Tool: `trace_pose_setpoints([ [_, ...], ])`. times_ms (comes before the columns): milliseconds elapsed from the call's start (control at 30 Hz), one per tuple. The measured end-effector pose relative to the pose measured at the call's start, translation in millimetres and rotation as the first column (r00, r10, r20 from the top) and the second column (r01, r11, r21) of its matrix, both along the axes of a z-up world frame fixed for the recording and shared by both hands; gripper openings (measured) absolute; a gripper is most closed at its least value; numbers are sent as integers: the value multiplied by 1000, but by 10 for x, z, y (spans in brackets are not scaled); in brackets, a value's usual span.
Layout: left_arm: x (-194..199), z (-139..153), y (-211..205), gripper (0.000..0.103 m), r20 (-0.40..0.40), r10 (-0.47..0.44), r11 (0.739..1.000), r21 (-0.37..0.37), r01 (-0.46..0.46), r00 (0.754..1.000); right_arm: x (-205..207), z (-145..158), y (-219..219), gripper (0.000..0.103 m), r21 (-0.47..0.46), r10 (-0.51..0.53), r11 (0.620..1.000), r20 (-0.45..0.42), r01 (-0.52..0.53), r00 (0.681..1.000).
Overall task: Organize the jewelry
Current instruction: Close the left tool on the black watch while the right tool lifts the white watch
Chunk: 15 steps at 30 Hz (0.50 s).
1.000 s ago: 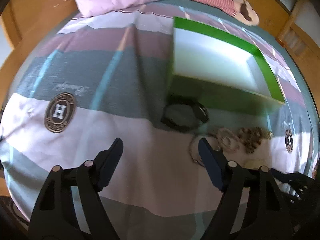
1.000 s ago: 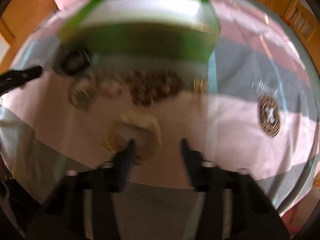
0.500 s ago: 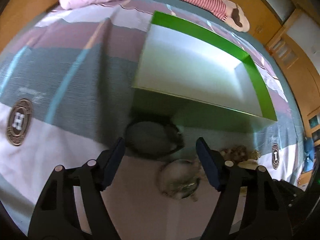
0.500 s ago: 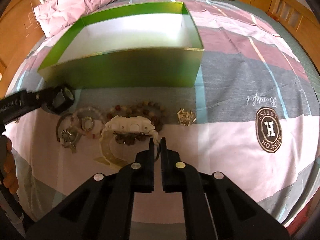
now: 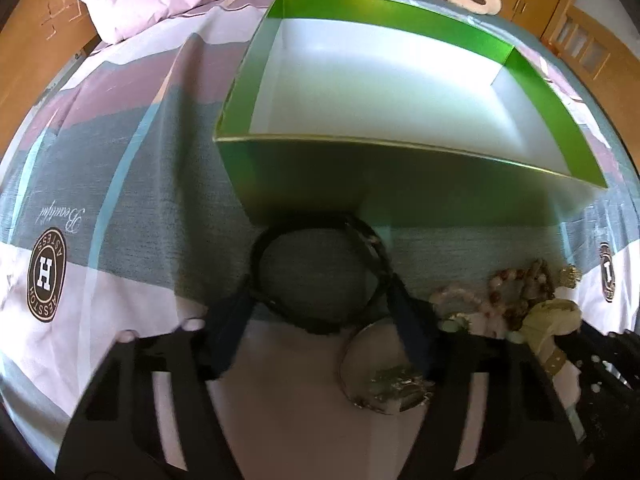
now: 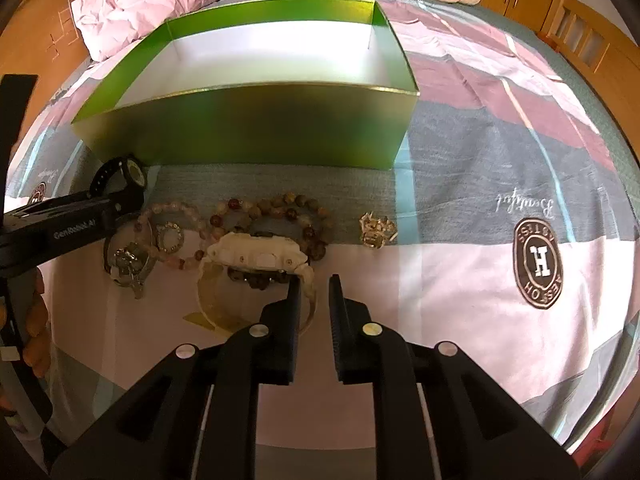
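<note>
Two watches [image 6: 256,254] and two bead bracelets [image 6: 280,216] lie by one box [image 6: 248,128]; left jaws closing around the black watch [image 5: 316,276], right jaws opening, empty.

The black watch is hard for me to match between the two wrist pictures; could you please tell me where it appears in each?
Left wrist view: the black watch lies low in the centre, its strap looping between the left tongs, in front of the green box.
Right wrist view: it sits at the far left, beside the box's near-left corner.
Shared landmark: the green box.
</note>
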State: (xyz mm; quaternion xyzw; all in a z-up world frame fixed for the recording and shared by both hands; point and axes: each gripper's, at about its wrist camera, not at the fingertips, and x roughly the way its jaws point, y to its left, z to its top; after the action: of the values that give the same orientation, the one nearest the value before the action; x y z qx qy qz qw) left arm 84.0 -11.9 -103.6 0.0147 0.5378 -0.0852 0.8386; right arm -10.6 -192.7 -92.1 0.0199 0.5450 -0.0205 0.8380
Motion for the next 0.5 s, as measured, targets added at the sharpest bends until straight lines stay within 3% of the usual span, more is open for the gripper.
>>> trace_pose_setpoints([
  [100, -3, 56, 47, 43, 19, 15, 1000, -12, -15, 1000, 18, 17, 66, 5, -13, 17, 1000, 19, -16, 1000],
  [500, -190, 581, 305, 41, 148, 43, 992, -127, -24, 988, -22, 331, -13, 5, 64, -2, 998, 155, -8, 988],
])
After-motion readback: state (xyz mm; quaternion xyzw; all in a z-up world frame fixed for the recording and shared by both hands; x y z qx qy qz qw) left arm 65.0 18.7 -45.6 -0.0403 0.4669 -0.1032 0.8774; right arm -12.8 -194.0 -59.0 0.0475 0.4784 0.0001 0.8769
